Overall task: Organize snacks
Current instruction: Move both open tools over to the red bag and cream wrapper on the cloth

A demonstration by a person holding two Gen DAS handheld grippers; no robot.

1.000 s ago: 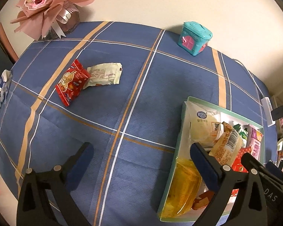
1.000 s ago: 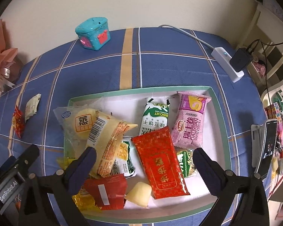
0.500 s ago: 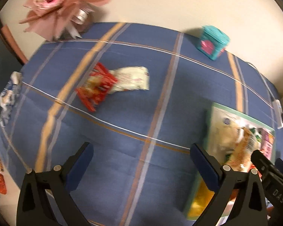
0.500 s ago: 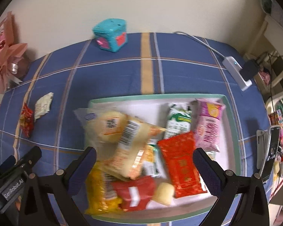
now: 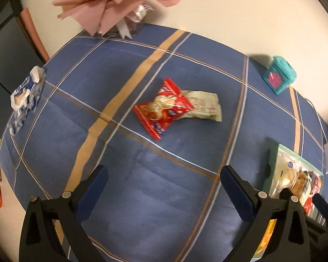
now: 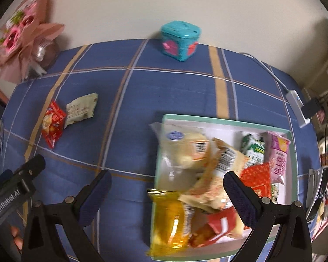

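Red packet and pale wrapper lie touching, mid-bench, well apart from the tray heaped with snacks. Left tongs hang spread and empty above the blue cloth, short of the pair; right tongs gape empty over the tray's near edge. Risk: the overlapping packets may come up together or slide on the cloth, and the heap could spill. Motion blur smears the labels; the tray's right side is cut off in the left view.
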